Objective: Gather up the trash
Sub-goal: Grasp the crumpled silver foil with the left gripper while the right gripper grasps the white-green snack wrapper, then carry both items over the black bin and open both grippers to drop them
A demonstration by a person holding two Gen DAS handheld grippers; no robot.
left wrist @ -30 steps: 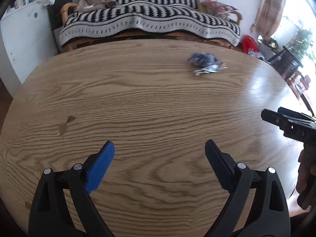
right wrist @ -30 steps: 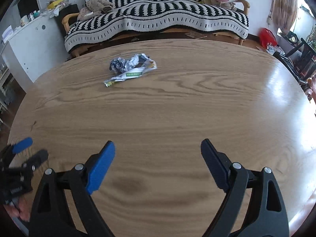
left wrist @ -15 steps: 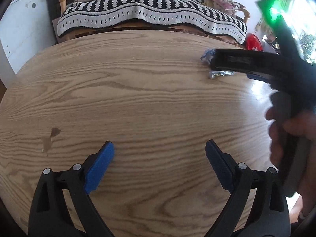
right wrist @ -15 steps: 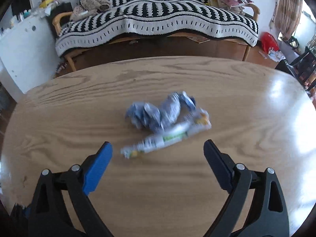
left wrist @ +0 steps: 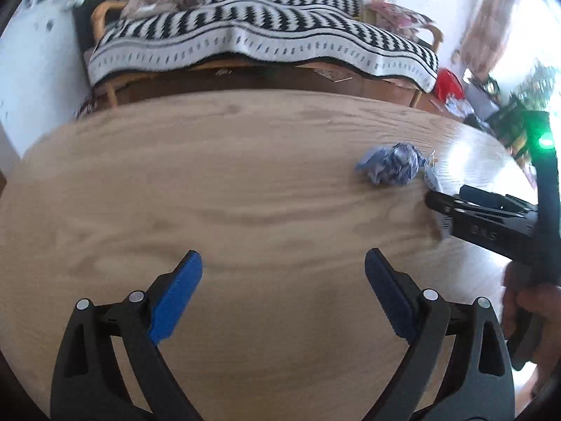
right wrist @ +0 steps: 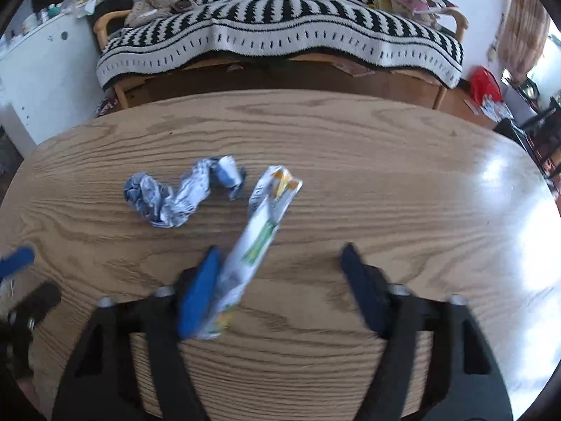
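Observation:
A crumpled blue-and-white wrapper (right wrist: 182,193) and a long white-green-yellow wrapper (right wrist: 261,238) lie on the oval wooden table (right wrist: 385,193). My right gripper (right wrist: 280,277) is open with its jaws astride the near end of the long wrapper, which lies against the left blue pad (right wrist: 198,298). In the left wrist view the crumpled wrapper (left wrist: 391,168) sits at the right, and the right gripper (left wrist: 434,200) comes in from the right beside it. My left gripper (left wrist: 282,280) is open and empty over bare table.
A sofa with a black-and-white striped blanket (right wrist: 280,38) stands beyond the table's far edge. A white cabinet (right wrist: 42,70) is at the left. A red bag (right wrist: 485,84) and dark furniture are at the right. The left gripper's tips (right wrist: 17,263) show at the left edge.
My right gripper has moved forward to the wrappers, its jaws now around the long wrapper's near end. The long wrapper has turned more lengthwise. My left gripper has moved forward towards the far edge.

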